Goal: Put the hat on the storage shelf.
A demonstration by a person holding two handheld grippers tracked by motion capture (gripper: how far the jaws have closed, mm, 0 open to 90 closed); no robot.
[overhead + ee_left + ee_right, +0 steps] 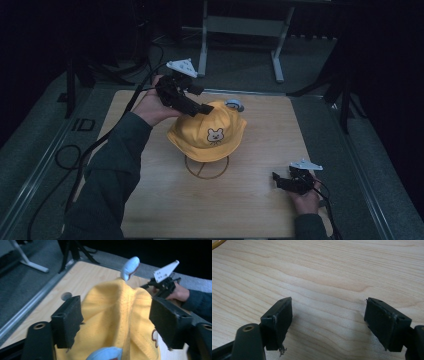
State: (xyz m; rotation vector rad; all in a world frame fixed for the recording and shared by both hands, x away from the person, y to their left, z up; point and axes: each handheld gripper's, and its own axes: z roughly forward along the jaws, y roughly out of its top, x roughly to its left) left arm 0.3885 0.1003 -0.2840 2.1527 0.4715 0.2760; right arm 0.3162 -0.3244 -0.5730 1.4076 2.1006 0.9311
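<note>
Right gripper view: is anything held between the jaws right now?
No. The right gripper stands open with its jaws wide apart, and between them lies bare wooden table.

Left gripper [202, 108] is raised and points rightward, jaws wide apart; right gripper [278, 180] sits low, jaws apart, pointing toward the left one.

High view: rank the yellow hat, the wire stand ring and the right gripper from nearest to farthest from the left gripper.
1. Yellow hat: directly under the left gripper, whose open jaws sit at its crown.
2. Wire stand ring: on the table below the hat's brim, toward the person.
3. Right gripper: far off at the table's right, near the person's edge.
</note>
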